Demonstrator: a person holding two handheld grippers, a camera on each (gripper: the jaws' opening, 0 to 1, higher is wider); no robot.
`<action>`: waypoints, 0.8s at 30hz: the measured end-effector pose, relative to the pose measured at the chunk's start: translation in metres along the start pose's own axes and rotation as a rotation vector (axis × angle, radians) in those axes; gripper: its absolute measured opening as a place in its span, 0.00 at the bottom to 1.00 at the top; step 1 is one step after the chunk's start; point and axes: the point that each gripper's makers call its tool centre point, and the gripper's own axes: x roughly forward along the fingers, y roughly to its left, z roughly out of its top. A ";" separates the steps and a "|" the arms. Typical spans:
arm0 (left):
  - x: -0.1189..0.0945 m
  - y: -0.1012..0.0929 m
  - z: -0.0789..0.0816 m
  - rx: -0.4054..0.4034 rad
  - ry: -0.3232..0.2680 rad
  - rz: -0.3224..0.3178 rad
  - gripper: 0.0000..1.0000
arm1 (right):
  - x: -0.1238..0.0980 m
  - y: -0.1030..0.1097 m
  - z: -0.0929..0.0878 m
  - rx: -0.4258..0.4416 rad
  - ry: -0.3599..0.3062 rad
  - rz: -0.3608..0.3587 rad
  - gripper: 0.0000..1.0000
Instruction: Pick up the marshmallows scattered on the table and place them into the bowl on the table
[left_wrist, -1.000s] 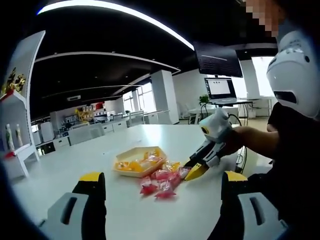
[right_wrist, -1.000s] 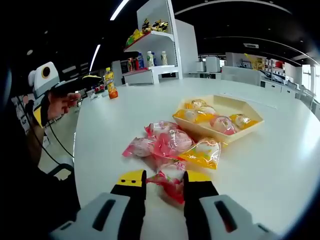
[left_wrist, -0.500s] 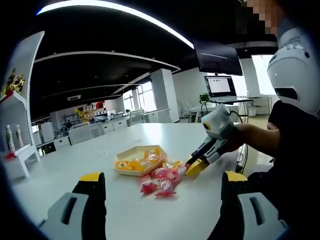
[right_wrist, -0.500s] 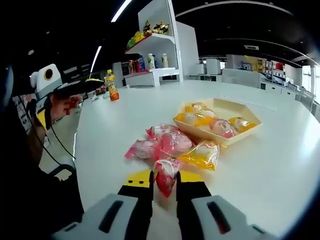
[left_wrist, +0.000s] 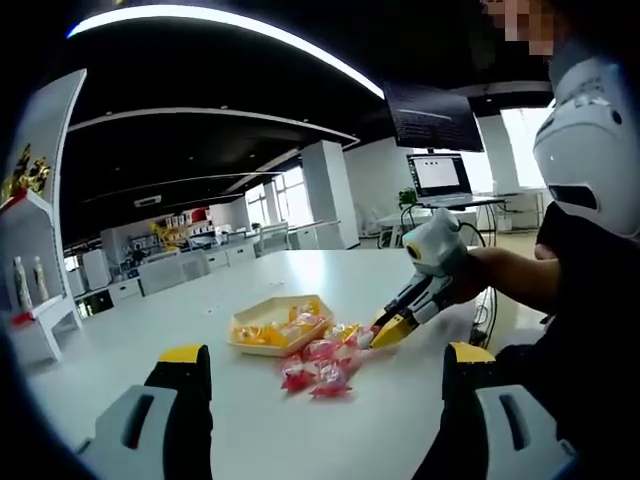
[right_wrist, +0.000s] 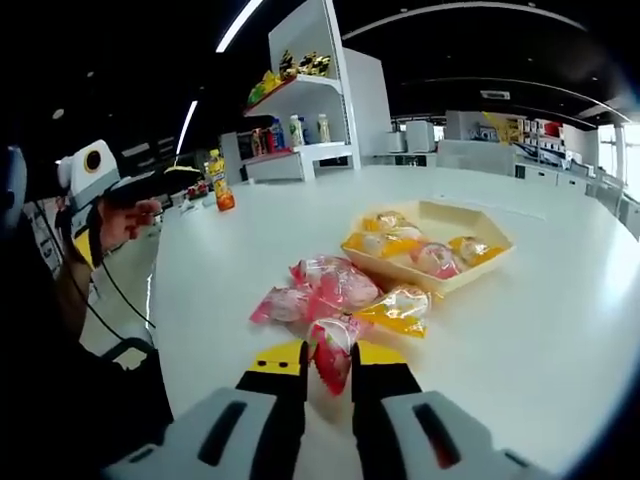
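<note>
In the left gripper view we see our left gripper (left_wrist: 318, 385) with its jaws wide apart, holding nothing, above the near edge of the white table (left_wrist: 150, 320). In the right gripper view, the loose marshmallows (right_wrist: 325, 290) lie left of and touching the yellow bowl (right_wrist: 480, 270), which already holds several. Nearest us, our right gripper (right_wrist: 328, 362) is clamped on a pink marshmallow packet (right_wrist: 332, 350), just near of the pile.
</note>
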 end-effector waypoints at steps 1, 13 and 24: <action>0.000 0.001 -0.001 0.000 0.004 0.002 0.95 | 0.000 0.000 0.000 0.001 0.001 -0.001 0.15; 0.003 0.004 -0.008 0.004 0.023 0.006 0.95 | -0.005 0.002 0.001 0.007 -0.003 -0.008 0.14; 0.006 0.000 -0.012 0.028 0.039 -0.001 0.95 | -0.019 0.011 0.008 -0.003 -0.022 -0.018 0.14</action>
